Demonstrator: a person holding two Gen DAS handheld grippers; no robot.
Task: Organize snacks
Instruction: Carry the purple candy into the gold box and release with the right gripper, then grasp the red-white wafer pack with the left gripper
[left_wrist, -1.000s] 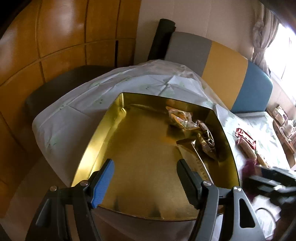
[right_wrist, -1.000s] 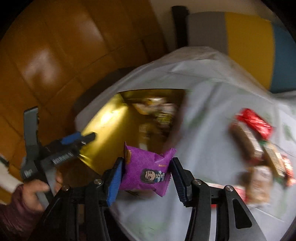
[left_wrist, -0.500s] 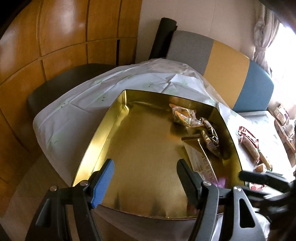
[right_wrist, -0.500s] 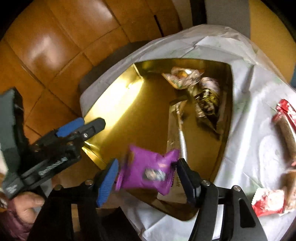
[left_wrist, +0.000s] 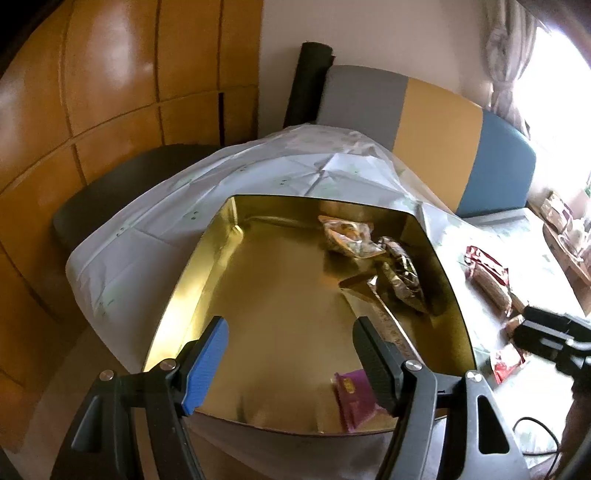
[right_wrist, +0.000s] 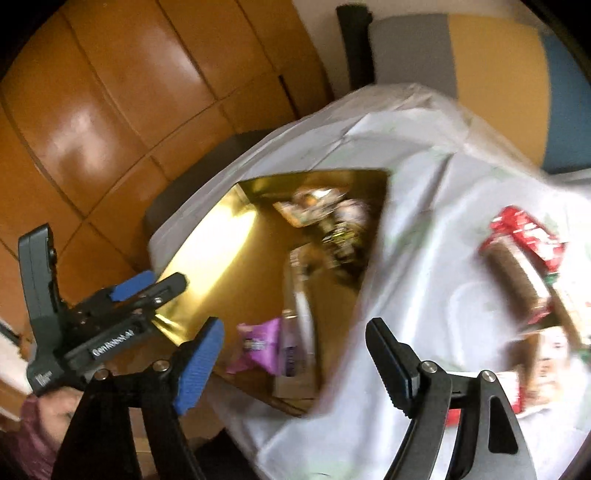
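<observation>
From my left wrist view, the left tongs (left_wrist: 290, 356) sit at the bottom of the frame, released and wide apart with nothing between the blue pad and the black one, poised over the near edge of the gold tin (left_wrist: 177, 295). Just past the black finger, low and right of centre, the purple snack packet (left_wrist: 354, 400) lies flat on the tin's floor near its front rim. Farther in, toward the upper right corner of the tin, I see a clear-wrapped snack (left_wrist: 347, 236) and a dark foil-wrapped snack (left_wrist: 404, 277) lying next to each other, with a long flat packet (left_wrist: 380, 306) running from them toward me. From my right wrist view, which is blurred, the right tongs (right_wrist: 293, 363) are at the bottom of the frame and their jaws are opening, with nothing pressed between them; the purple packet shows in the gap between the fingers, lying in the tin below them, apart from both pads. At the left of that frame I can see the left tool and a hand (right_wrist: 55, 410) gripping it. On the right, on the white cloth (right_wrist: 424, 258) covering the bench, a red-wrapped snack bar (right_wrist: 524, 236) and several other snacks lie well apart from the tin. Beyond the bench, at the top of both frames, stand a grey, yellow and blue bench seat back (left_wrist: 436, 122) and wooden panelling (left_wrist: 110, 92).
</observation>
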